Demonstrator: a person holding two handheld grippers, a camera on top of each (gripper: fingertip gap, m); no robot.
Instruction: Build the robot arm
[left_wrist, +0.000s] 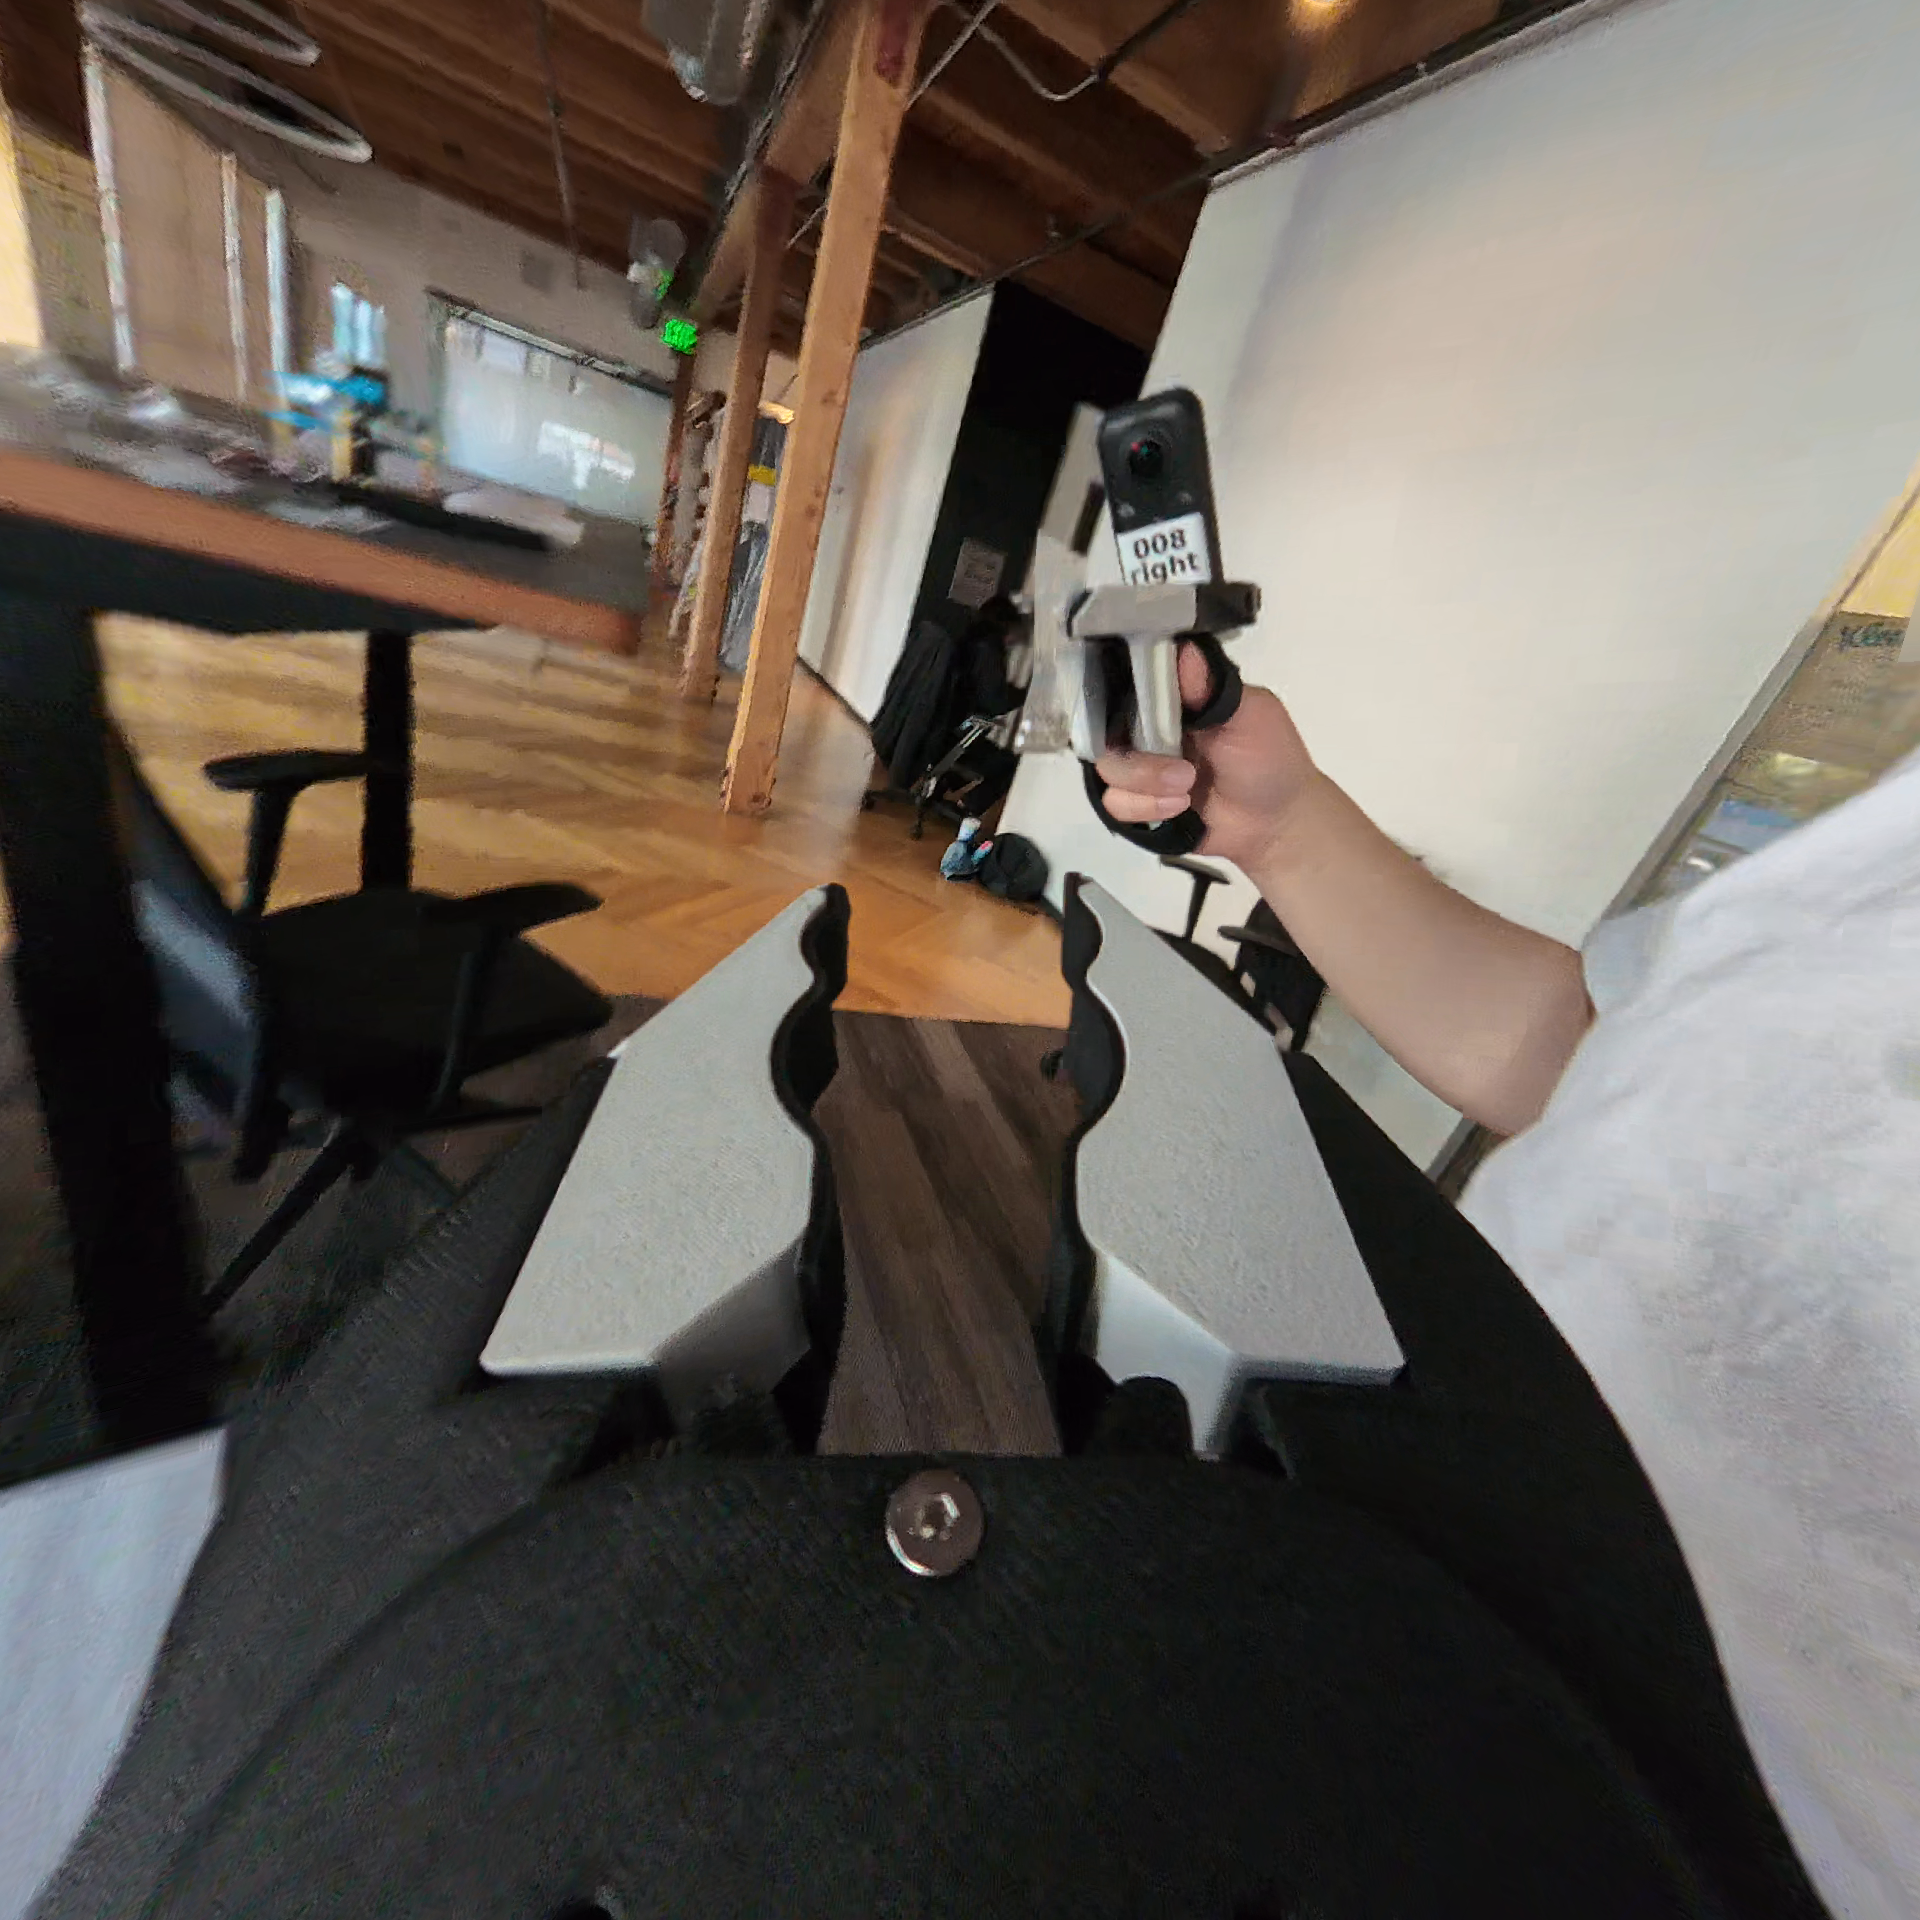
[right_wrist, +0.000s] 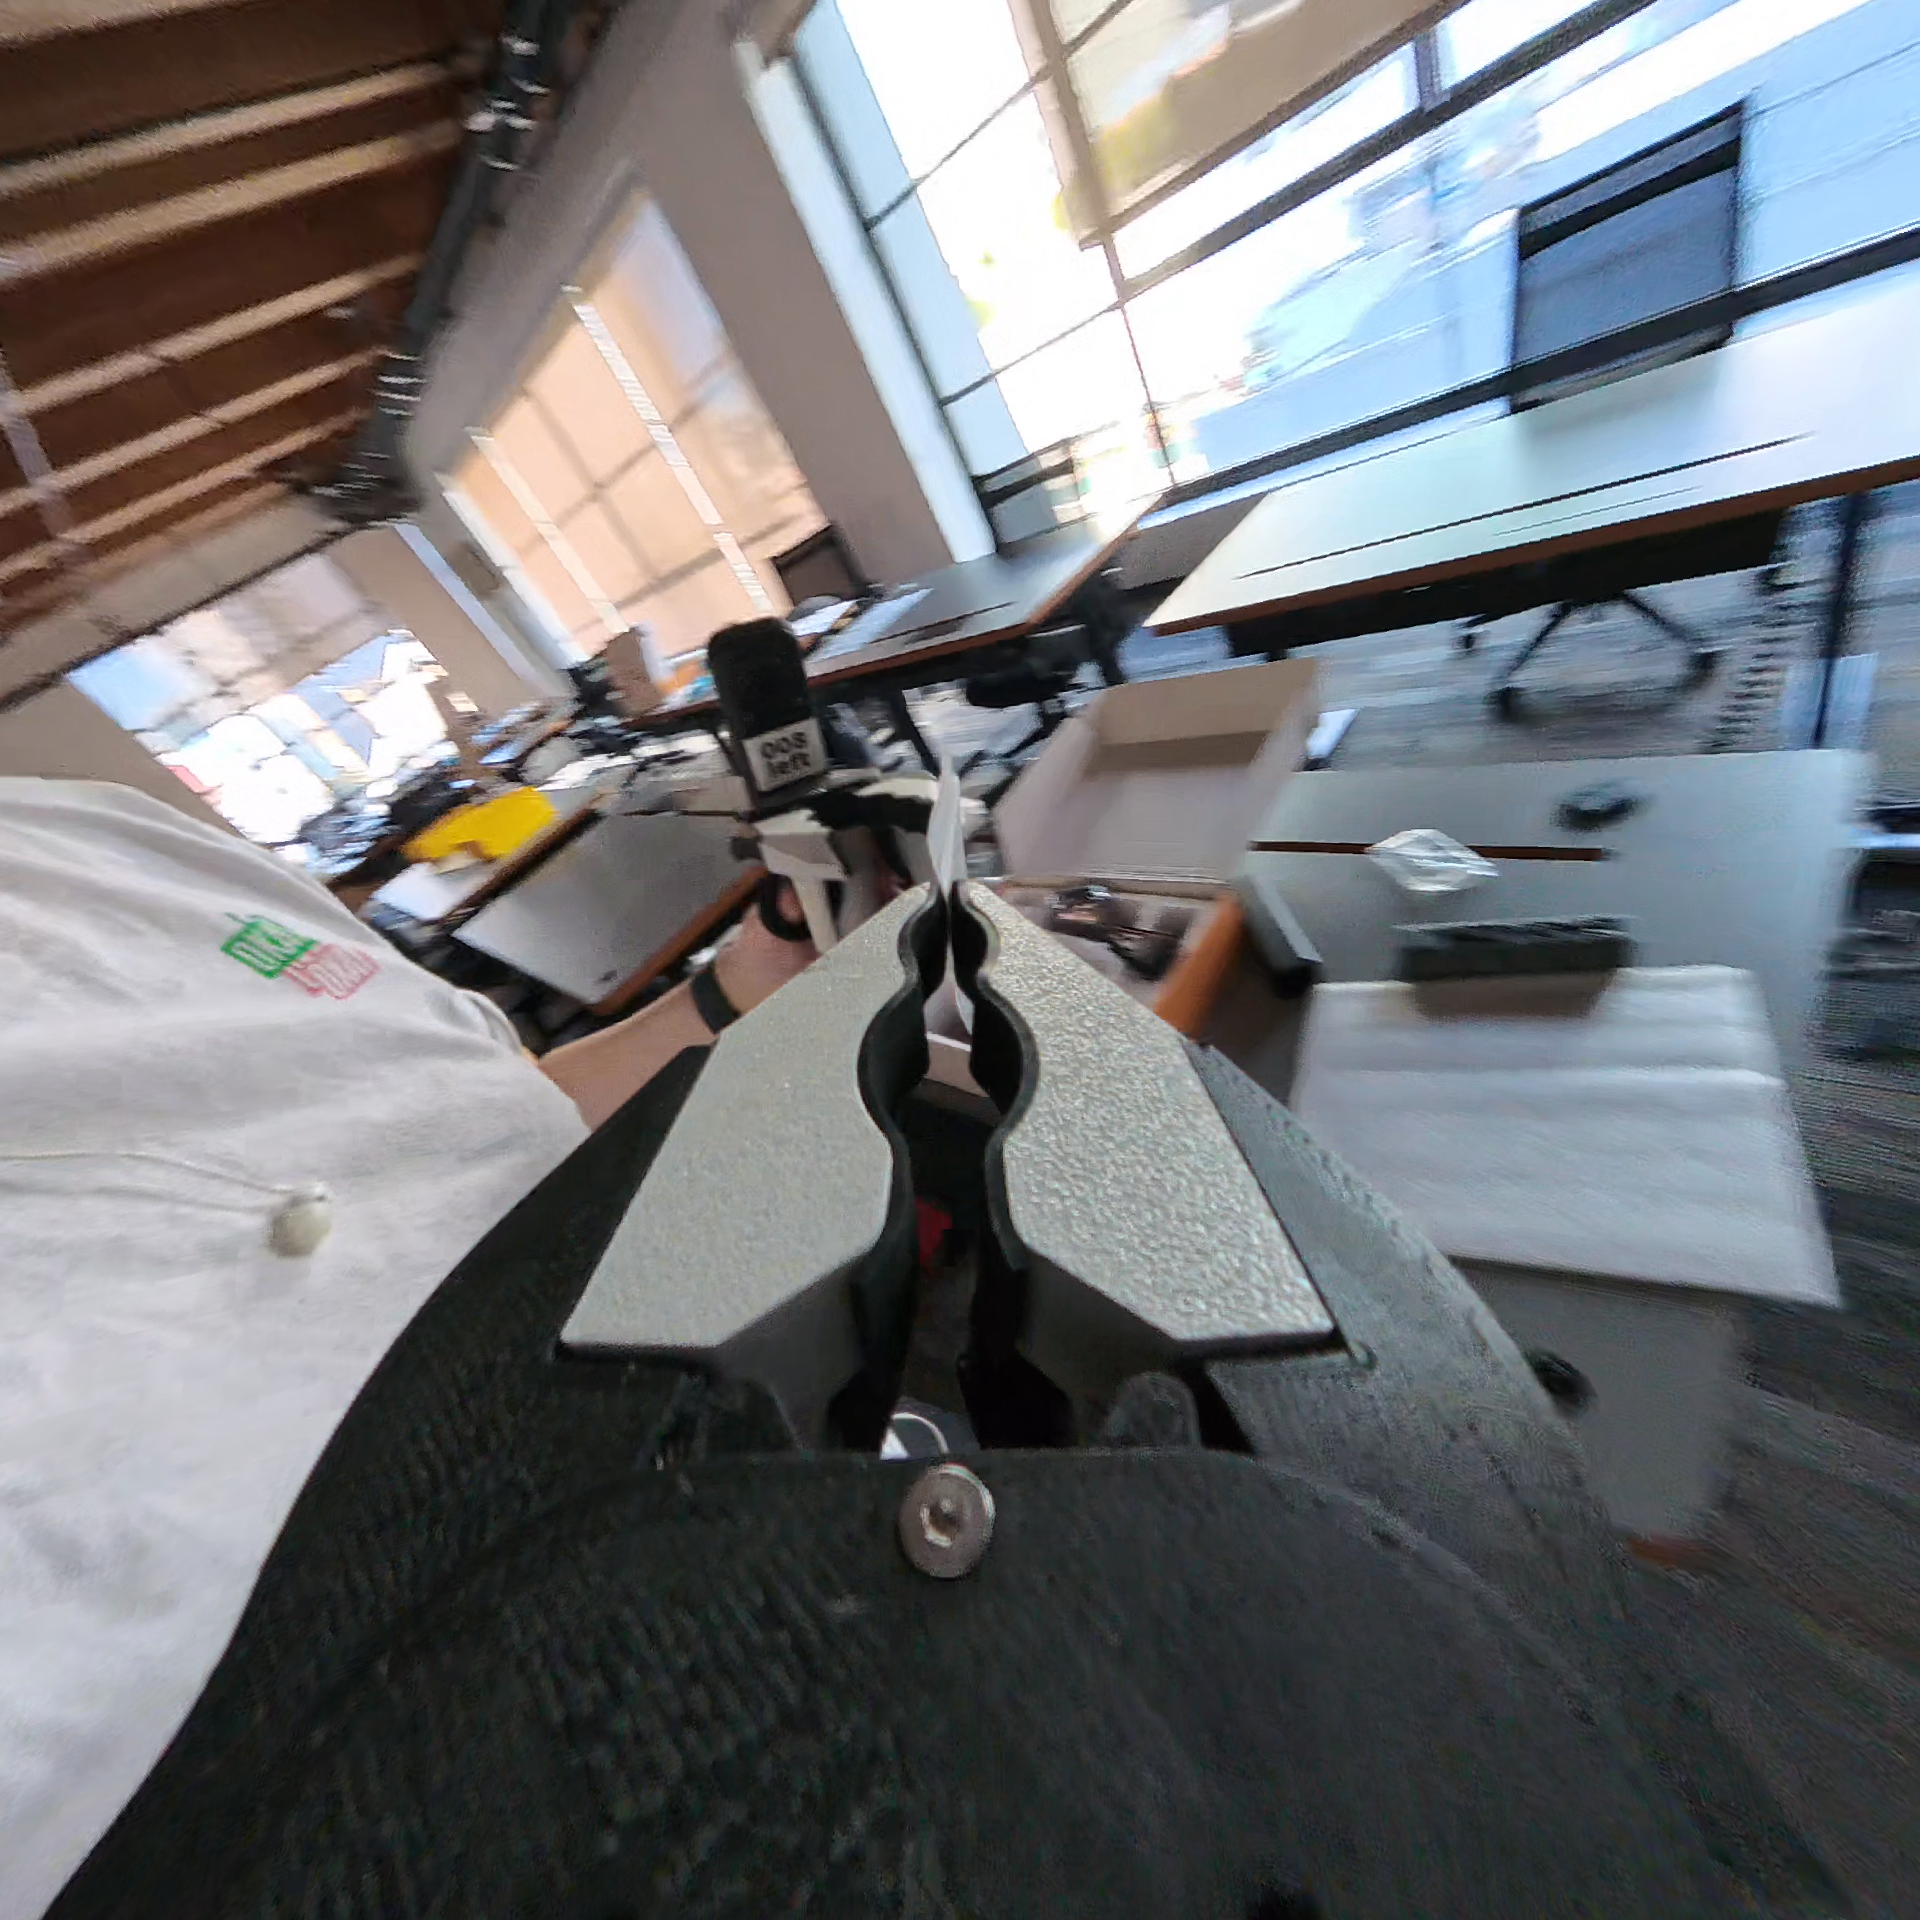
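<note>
Left gripper (left_wrist: 945, 914) released, empty, raised over floor; right gripper (right_wrist: 951, 904) clenched, nothing between tips, near open cardboard box (right_wrist: 1164, 769)

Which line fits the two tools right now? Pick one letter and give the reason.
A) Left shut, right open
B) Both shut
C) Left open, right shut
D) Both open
C: in the left wrist view the left tool has a wide gap between its fingers with floor showing through, while in the right wrist view the right tool has its fingertips meeting.
</note>
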